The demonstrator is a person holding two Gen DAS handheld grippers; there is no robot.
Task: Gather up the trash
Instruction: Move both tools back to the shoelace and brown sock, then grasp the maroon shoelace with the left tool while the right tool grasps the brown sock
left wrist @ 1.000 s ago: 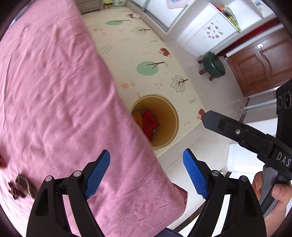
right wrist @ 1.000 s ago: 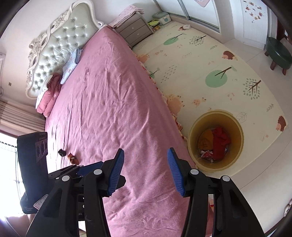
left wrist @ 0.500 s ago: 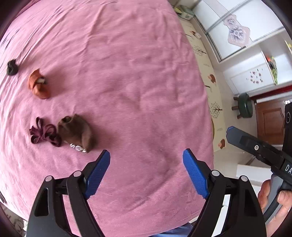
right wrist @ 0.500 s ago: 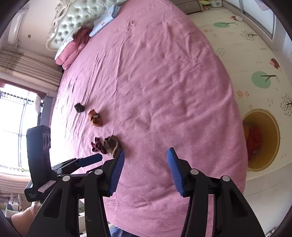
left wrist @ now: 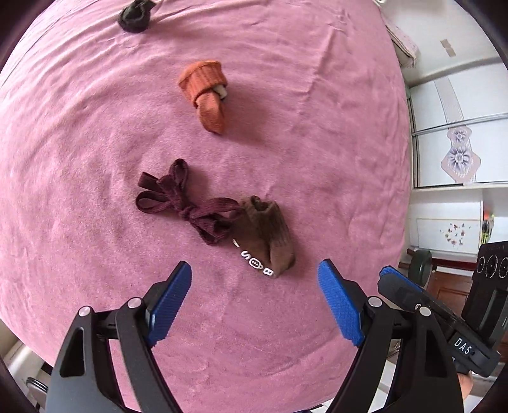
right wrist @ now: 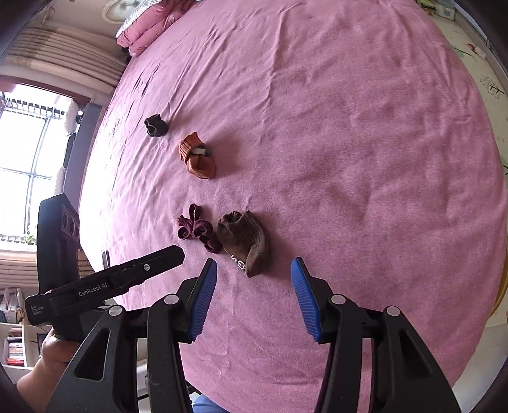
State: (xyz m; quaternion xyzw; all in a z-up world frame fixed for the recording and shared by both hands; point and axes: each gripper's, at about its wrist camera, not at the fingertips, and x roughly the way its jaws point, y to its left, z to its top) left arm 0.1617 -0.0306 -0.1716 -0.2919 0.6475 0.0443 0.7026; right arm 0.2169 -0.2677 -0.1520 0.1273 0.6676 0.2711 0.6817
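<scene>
Blue ribbed pads line both claws at the bottom of each view. The left claw [left wrist: 255,287] stands released, its jaws wide apart and nothing between them, above the pink bedspread [left wrist: 317,143]. The right claw [right wrist: 254,282] is likewise released with a narrower gap, empty, and its black body also shows at the lower right of the left wrist view. A hand [right wrist: 54,352] grips the left claw's handle at the lower left of the right wrist view.

Just beyond the left claw's tips, near the centre of the frame, lies a brown sock [left wrist: 270,235] with white lettering along its edge. Touching its left side is a dark maroon knotted lace or ribbon [left wrist: 187,203]. Farther up the frame, apart from these, rests a rolled orange sock [left wrist: 206,92] with a pale bit showing at its fold. At the top edge sits a small black bundle of cloth [left wrist: 135,16].

In the right wrist view the same four pieces run from lower centre toward the upper left, with folded pink bedding [right wrist: 146,28] at the top and a patterned floor mat [right wrist: 489,79] along the right edge.
</scene>
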